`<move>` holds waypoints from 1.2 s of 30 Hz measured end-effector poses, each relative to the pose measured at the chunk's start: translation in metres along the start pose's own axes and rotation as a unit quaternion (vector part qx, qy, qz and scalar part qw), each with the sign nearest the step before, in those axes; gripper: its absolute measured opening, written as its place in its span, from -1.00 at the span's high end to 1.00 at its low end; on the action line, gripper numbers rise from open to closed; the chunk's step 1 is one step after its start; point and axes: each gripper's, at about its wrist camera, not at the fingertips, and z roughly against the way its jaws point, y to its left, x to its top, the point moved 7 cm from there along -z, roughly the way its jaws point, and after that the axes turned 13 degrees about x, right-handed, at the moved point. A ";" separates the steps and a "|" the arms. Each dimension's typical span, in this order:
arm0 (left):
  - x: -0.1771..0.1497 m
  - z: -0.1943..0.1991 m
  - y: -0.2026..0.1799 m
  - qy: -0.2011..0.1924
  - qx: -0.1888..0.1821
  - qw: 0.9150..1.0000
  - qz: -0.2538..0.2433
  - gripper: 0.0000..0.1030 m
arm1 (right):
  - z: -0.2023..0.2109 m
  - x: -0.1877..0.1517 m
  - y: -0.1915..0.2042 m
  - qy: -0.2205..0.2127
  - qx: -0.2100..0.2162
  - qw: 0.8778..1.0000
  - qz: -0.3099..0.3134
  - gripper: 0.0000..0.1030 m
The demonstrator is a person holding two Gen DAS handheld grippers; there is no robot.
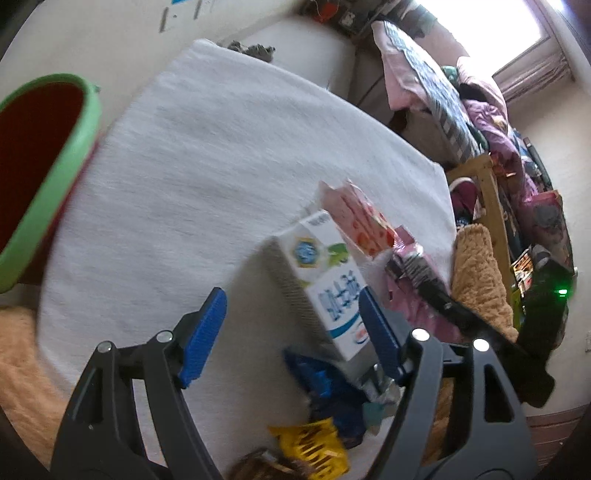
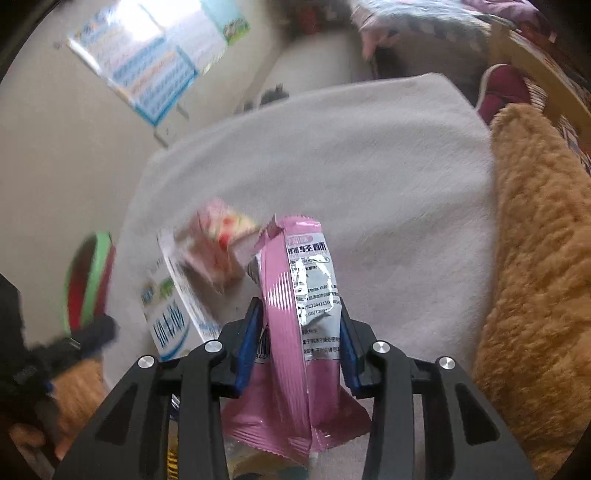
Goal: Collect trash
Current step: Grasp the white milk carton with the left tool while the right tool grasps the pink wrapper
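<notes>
Trash, as I count it from my two wrist feeds: one white milk carton (image 1: 325, 288), one pink-and-red strawberry carton (image 1: 356, 221) beyond it, one pink wrapper (image 2: 295, 325), one crumpled blue wrapper (image 1: 325, 384) and one yellow wrapper (image 1: 314, 443) lower down, close to my left claw's base; further scraps there are too blurred for me to count. My left claw (image 1: 291, 325) stands apart; the milk carton sits just inside its right-hand finger (image 1: 376, 332), but I see no squeeze on it. My right claw (image 2: 299, 332) is clamped on the pink wrapper, which stands upright between the blue pads (image 2: 249, 336). One red bin with a green rim (image 1: 48, 177) waits far off to the left of the left claw. Everything lies on one pale grey cloth (image 1: 221, 166); a tan fleece blanket (image 2: 535, 258) borders it right of my right claw; cream walls, one poster (image 2: 147, 66), a cluttered wooden shelf (image 1: 491, 192) and a bright window (image 1: 480, 33) fill the room.
</notes>
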 end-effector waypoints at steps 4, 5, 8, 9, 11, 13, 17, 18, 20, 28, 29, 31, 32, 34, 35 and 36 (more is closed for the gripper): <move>-0.001 -0.013 -0.022 0.011 0.003 1.000 -0.008 -0.49 | 0.005 0.002 -0.011 -0.004 0.010 1.000 -0.015 0.35; -0.001 -0.015 -0.027 0.013 0.003 1.000 -0.013 -0.50 | 0.005 0.002 -0.012 -0.004 0.011 1.000 -0.014 0.35; -0.005 -0.027 -0.044 0.017 0.031 0.998 -0.061 -0.55 | 0.006 0.005 -0.008 -0.006 0.012 1.000 -0.006 0.35; -0.007 -0.032 -0.046 0.022 0.041 0.996 -0.073 -0.55 | 0.005 0.005 -0.007 -0.005 0.011 1.000 -0.004 0.35; -0.010 -0.039 -0.046 0.027 0.052 0.995 -0.082 -0.55 | 0.005 0.007 -0.009 -0.005 0.010 1.000 -0.002 0.35; -0.011 -0.041 -0.044 0.025 0.050 0.995 -0.081 -0.55 | 0.004 0.006 -0.010 -0.006 0.010 1.000 -0.003 0.35; -0.003 -0.039 -0.034 0.009 0.070 0.993 -0.100 -0.55 | 0.001 0.008 -0.009 -0.004 0.006 1.000 0.001 0.35; -0.002 -0.039 -0.034 0.005 0.078 0.992 -0.102 -0.55 | 0.001 0.008 -0.008 -0.004 0.004 1.000 0.004 0.35; 0.007 -0.038 -0.023 -0.002 0.094 0.991 -0.100 -0.55 | -0.001 0.009 -0.007 -0.003 0.002 1.000 0.006 0.35; 0.020 -0.028 0.003 -0.008 0.084 0.995 -0.055 -0.52 | -0.005 0.006 -0.007 0.004 -0.004 1.000 0.011 0.32; 0.019 -0.027 0.002 -0.009 0.083 0.995 -0.060 -0.52 | -0.006 0.006 -0.006 0.006 -0.005 1.000 0.012 0.31; 0.017 -0.029 0.000 -0.008 0.085 0.994 -0.067 -0.50 | -0.007 0.005 -0.006 0.009 -0.007 1.000 0.014 0.32; 0.016 -0.032 0.000 -0.004 0.086 0.994 -0.069 -0.47 | -0.008 0.005 -0.006 0.009 -0.007 1.000 0.014 0.31; 0.014 -0.035 -0.002 0.001 0.083 0.994 -0.069 -0.43 | -0.007 0.005 -0.008 0.009 -0.006 1.000 0.010 0.27; 0.014 -0.036 -0.002 0.003 0.083 0.994 -0.069 -0.42 | -0.007 0.005 -0.009 0.009 -0.007 1.000 0.008 0.15; 0.013 -0.036 -0.001 0.003 0.083 0.994 -0.070 -0.42 | -0.008 0.005 -0.010 0.009 -0.007 1.000 0.006 0.07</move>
